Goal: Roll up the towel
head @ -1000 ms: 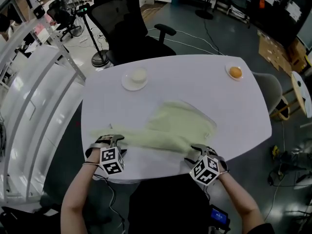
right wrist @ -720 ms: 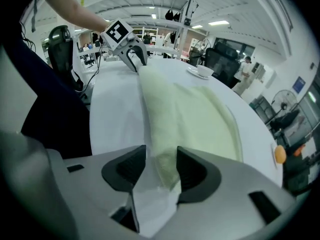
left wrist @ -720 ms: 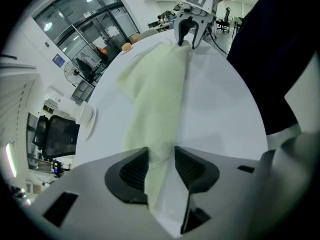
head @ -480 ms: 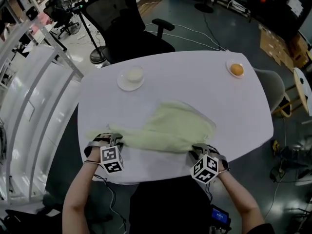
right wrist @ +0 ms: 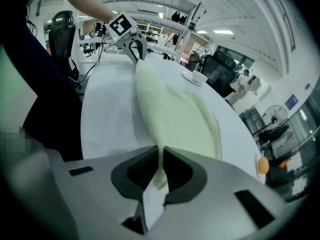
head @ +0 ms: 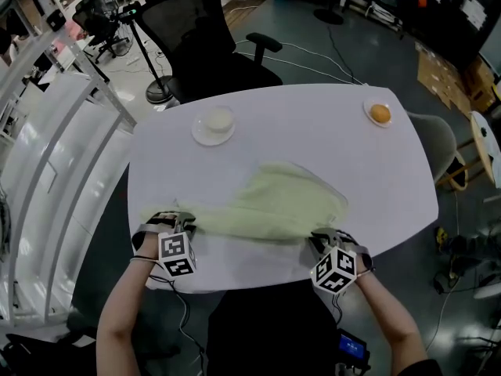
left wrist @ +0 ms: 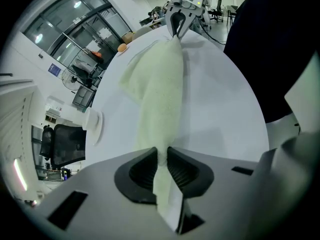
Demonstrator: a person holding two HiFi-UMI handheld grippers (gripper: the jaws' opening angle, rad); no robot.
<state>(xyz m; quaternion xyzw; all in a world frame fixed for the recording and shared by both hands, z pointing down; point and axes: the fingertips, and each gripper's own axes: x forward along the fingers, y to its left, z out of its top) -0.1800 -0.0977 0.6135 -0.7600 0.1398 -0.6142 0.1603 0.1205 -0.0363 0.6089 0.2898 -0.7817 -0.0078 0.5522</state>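
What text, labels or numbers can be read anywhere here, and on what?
No words or numbers are legible in any view.
Marker cubes: black-and-white square patterns only, no letters.
Blue wall sign: too small to read.
White sheets on the dark wall: too small and blurred to read.

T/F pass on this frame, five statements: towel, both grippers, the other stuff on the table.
The pale green towel lies unrolled on the white table. True.
The left gripper is empty. False: towel cloth sits between its closing jaws.
The right gripper has towel cloth between its jaws. True; they are closing on it.
The orange fruit touches the towel. False: it sits at the table's far right corner, apart.
A white cup stands on a saucer at the far left. True.
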